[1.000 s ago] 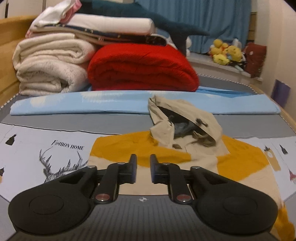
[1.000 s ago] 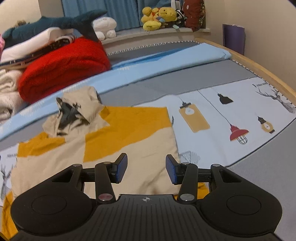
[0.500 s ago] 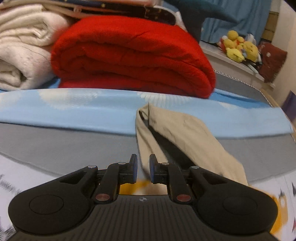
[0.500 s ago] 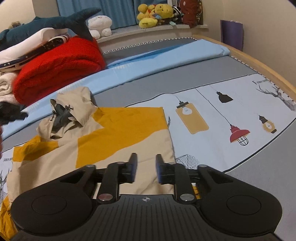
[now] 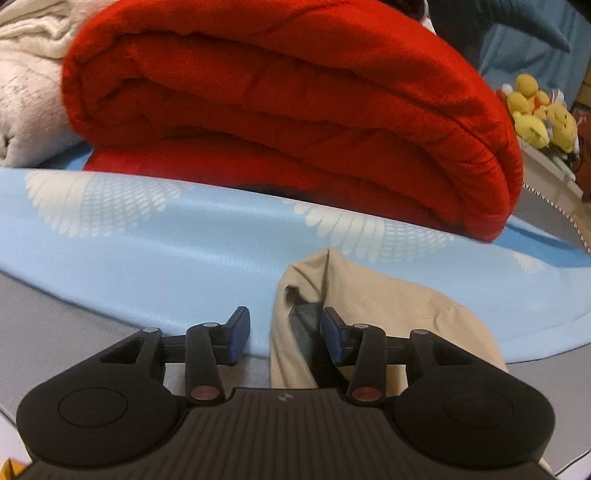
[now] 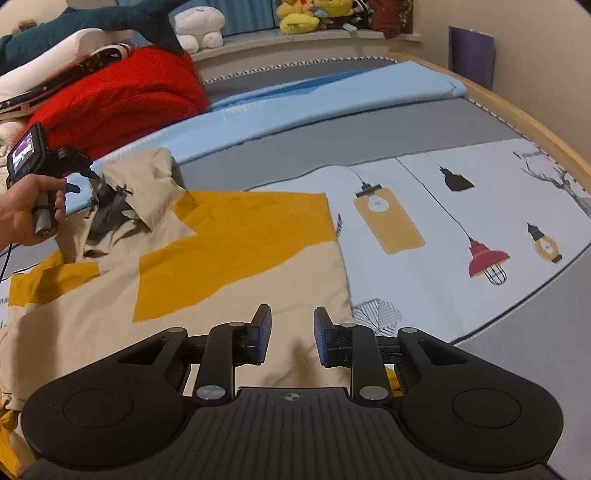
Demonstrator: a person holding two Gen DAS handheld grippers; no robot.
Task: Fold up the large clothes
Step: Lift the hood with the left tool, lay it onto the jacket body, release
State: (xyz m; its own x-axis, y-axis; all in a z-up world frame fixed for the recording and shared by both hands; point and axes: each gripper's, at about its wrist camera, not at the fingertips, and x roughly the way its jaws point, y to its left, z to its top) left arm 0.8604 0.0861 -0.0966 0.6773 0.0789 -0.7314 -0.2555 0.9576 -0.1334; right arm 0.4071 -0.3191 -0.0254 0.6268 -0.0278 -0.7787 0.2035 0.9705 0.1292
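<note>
A beige and mustard hooded garment (image 6: 221,258) lies flat on the bed, its hood (image 6: 147,184) crumpled at the far left. In the left wrist view the hood (image 5: 388,306) fills the lower right. My left gripper (image 5: 284,334) is at the hood's rim. Its jaws are opening with the rim between them, and neither pad presses on it. The right wrist view shows that left gripper (image 6: 86,173) held in a person's hand (image 6: 22,214). My right gripper (image 6: 291,328) hangs over the garment's near right part. Its pads stand apart, with a low wrinkle of cloth between them.
A folded red blanket (image 5: 277,110) and a cream blanket (image 5: 29,92) are stacked just beyond the hood, on a light blue sheet (image 5: 147,240). Plush toys (image 6: 314,14) line the far ledge. The wooden bed edge (image 6: 535,125) curves along the right.
My left gripper has travelled forward and down from over the garment's body to the hood, and its jaws have widened. My right gripper's jaws narrowed early on and it sank slightly.
</note>
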